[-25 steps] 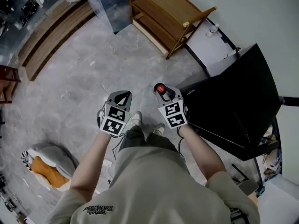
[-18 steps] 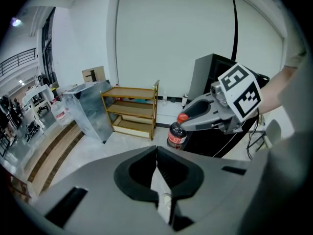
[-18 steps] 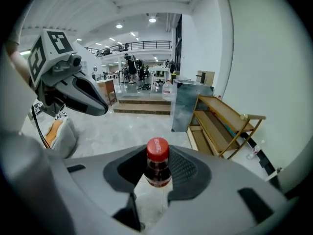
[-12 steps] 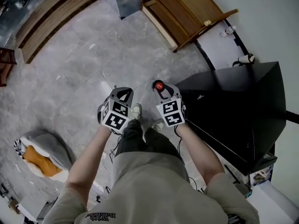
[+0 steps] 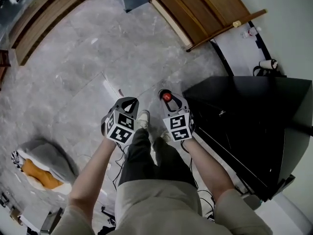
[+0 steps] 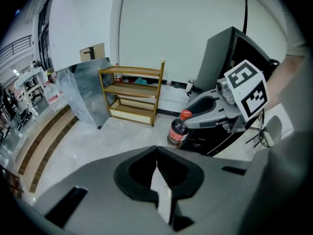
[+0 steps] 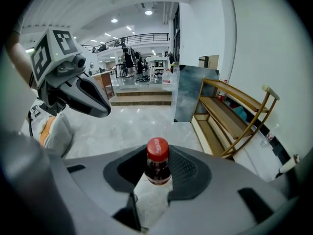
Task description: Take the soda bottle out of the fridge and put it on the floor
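My right gripper [image 5: 167,98] is shut on the neck of the soda bottle [image 5: 167,96], which shows only its red cap in the head view. Seen from the right gripper view, the bottle [image 7: 157,163] stands upright between the pads, dark with a red cap. The left gripper view shows the bottle [image 6: 178,131] hanging under the right gripper [image 6: 188,117], above the floor and in front of the black fridge [image 6: 220,58]. My left gripper [image 5: 128,102] is beside it on the left, shut and empty, with its tips touching [image 6: 156,149].
The black fridge [image 5: 254,126] fills the right side. A wooden shelf rack [image 5: 195,9] stands at the back against the wall, with a metal panel [image 6: 88,89] beside it. A grey cushion with an orange item [image 5: 41,165] lies on the floor at the left. My shoes [image 5: 143,117] are just under the grippers.
Both grippers have sunk toward the grey floor, the right one still holding the bottle. The head view has dropped and shifted, so the fridge looks larger.
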The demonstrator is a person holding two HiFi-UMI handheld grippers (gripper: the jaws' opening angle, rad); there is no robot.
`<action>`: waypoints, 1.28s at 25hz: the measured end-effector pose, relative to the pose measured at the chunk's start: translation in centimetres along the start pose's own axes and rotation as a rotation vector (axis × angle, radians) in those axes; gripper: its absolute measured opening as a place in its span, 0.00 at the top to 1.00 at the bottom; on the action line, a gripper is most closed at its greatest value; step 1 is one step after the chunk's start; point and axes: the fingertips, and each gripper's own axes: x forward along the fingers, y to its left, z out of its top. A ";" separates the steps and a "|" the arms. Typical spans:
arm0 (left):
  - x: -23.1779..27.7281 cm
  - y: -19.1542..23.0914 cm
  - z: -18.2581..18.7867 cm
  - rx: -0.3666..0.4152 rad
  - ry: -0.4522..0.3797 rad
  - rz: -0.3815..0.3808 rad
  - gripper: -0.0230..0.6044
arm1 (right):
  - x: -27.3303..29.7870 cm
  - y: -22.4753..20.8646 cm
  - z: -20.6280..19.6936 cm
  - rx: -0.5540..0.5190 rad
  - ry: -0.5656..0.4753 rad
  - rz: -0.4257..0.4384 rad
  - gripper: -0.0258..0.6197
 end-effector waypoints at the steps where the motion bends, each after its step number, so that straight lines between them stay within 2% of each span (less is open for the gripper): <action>1: 0.9 0.5 -0.8 -0.006 0.004 -0.001 0.95 | 1.0 0.1 -0.7 0.004 0.006 -0.002 0.79; 6: 6.0 3.2 -4.7 -0.072 0.028 0.003 0.95 | 6.6 0.3 -4.6 0.032 0.022 -0.022 0.79; 12: 12.9 4.7 -9.5 -0.096 0.056 -0.015 0.95 | 13.4 1.5 -10.5 0.049 0.076 -0.004 0.79; 24: 25.7 2.9 -18.9 -0.070 0.117 -0.098 0.95 | 24.3 3.4 -20.8 0.022 0.109 0.030 0.79; 32: 31.5 2.4 -25.4 -0.169 0.137 -0.106 0.95 | 30.3 5.3 -27.5 -0.014 0.150 0.073 0.79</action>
